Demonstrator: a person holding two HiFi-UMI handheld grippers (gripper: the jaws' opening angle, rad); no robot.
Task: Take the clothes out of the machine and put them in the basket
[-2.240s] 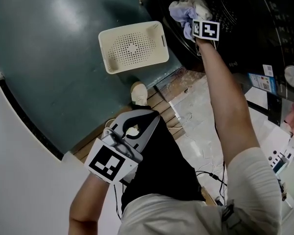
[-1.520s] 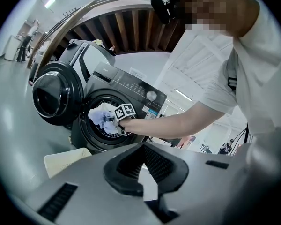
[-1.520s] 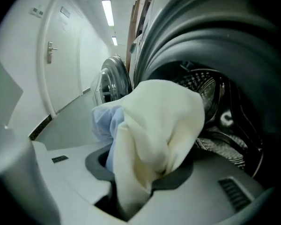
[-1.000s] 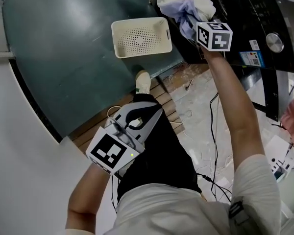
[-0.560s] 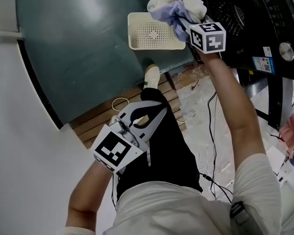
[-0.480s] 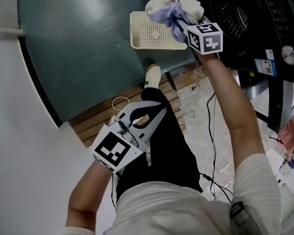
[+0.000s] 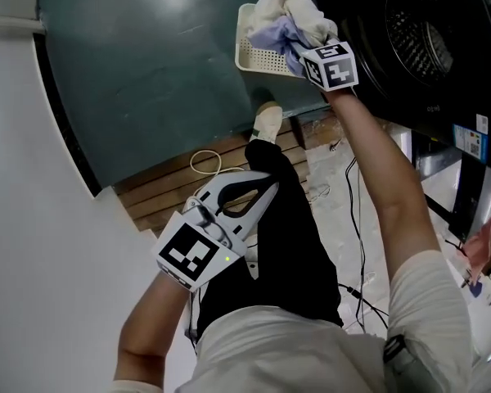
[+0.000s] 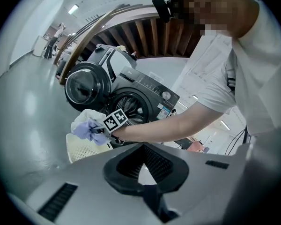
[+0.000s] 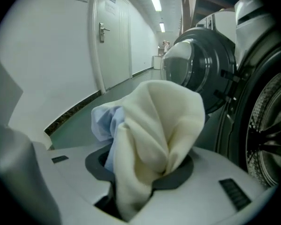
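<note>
- One gripper carries no load: the left gripper [image 7: 266,190] is low at the left, over the person's dark trousers, with its jaws together and nothing between them.
- Further right, the basket [image 7: 254,54] stands on the green floor [image 7: 147,72], close to the floor's edge beside the machine. The little of its perforated wall and rim that shows looks bare. Most of it is hidden behind the load, so how much already lies inside cannot be told.
- Directly above the basket hang the clothes [image 7: 288,13], a cream cloth bunched with a pale blue one. They are out of the machine but not yet in the basket.
- The right gripper [image 7: 301,54] is clamped on that bunch. In the right gripper view the cream cloth fills the space between the jaws and stands up out of them.
- At the far right, the machine [image 7: 417,47] has its round door [image 9: 196,60] swung open and its dark drum exposed. The visible part of the drum shows no cloth, but its bottom is out of sight.
- By this reading the removal of this load is done. What remains is to lower it, release it into the basket, and check the drum for anything left.
</note>
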